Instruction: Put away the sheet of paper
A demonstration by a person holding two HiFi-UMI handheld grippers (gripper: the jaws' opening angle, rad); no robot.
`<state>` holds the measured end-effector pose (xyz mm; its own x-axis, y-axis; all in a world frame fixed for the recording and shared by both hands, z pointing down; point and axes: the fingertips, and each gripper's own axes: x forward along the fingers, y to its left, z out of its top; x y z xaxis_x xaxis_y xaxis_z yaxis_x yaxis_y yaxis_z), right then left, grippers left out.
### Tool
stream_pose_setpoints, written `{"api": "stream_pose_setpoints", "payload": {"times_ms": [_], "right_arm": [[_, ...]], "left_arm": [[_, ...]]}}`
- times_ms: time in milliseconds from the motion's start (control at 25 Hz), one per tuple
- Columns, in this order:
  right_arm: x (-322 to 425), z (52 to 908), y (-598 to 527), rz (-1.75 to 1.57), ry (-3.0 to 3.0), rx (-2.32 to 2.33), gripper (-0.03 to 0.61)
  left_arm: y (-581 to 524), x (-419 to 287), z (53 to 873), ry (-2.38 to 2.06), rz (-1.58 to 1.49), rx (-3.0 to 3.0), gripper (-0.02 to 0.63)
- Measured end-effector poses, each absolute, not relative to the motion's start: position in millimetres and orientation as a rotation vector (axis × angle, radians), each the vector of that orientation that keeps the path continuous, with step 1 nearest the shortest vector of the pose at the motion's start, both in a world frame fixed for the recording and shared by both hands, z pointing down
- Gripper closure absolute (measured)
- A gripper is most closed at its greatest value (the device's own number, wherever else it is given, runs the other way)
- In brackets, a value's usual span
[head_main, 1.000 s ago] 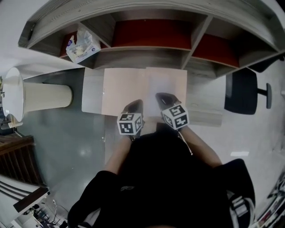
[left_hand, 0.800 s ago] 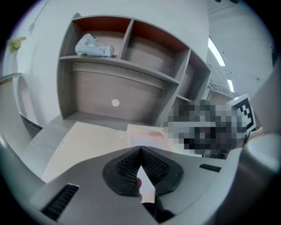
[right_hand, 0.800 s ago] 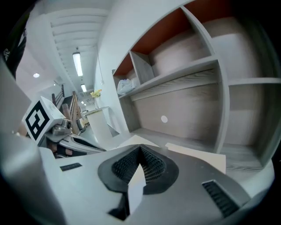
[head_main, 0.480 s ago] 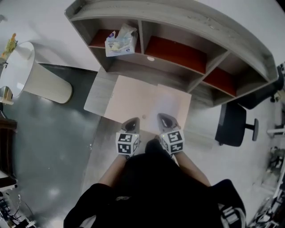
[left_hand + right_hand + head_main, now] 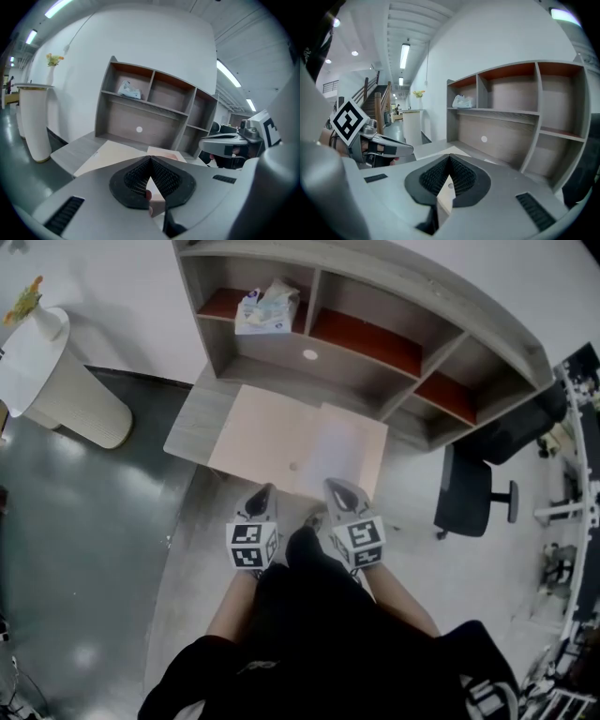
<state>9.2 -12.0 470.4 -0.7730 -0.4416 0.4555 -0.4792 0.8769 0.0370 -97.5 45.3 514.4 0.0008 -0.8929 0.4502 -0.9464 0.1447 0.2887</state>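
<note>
The left gripper [image 5: 264, 491] and the right gripper [image 5: 336, 487] are each pinching the near edge of the large pale peach sheet of paper [image 5: 291, 437], side by side and a little apart. In the left gripper view the left gripper [image 5: 150, 160] is showing its ribbed black pads pressed together, with a sliver of the pale sheet [image 5: 157, 196] caught below them. In the right gripper view the right gripper [image 5: 450, 158] is clamping down the same way on a pale wedge of the paper [image 5: 445, 194]. The rest of the sheet is spreading out over the grey wooden desk [image 5: 190, 423], reaching toward the grey shelf unit with red-brown compartments [image 5: 375, 338] at the back. A crumpled white tissue packet [image 5: 265, 310] is sitting in the unit's upper left compartment. A white cylindrical pedestal [image 5: 70, 395] is standing left of the desk, and a black office chair [image 5: 469, 493] is standing to the right.
</note>
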Motion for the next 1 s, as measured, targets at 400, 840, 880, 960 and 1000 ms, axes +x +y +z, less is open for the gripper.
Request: {"api": "stream_pose_setpoints", "payload": {"times_ms": [400, 840, 880, 960, 1000], "right_arm": [[40, 461, 49, 0.066, -2.576, 0.661, 0.561], [74, 394, 50, -0.018, -2.776, 0.615, 0.561], [79, 386, 52, -0.031, -2.795, 0.606, 0.561], [93, 380, 54, -0.042, -2.816, 0.586, 0.561], [99, 379, 53, -0.038, -2.823, 0.581, 0.561]], "left_arm": [[100, -61, 496, -1.997, 0.127, 1.819, 0.569], [99, -9, 434, -2.093, 0.046, 1.867, 0.569], [99, -3, 426, -2.112, 0.045, 1.871, 0.569], [96, 10, 412, -2.139, 0.038, 1.878, 0.568], [94, 17, 407, -2.152, 0.036, 1.881, 0.569]]}}
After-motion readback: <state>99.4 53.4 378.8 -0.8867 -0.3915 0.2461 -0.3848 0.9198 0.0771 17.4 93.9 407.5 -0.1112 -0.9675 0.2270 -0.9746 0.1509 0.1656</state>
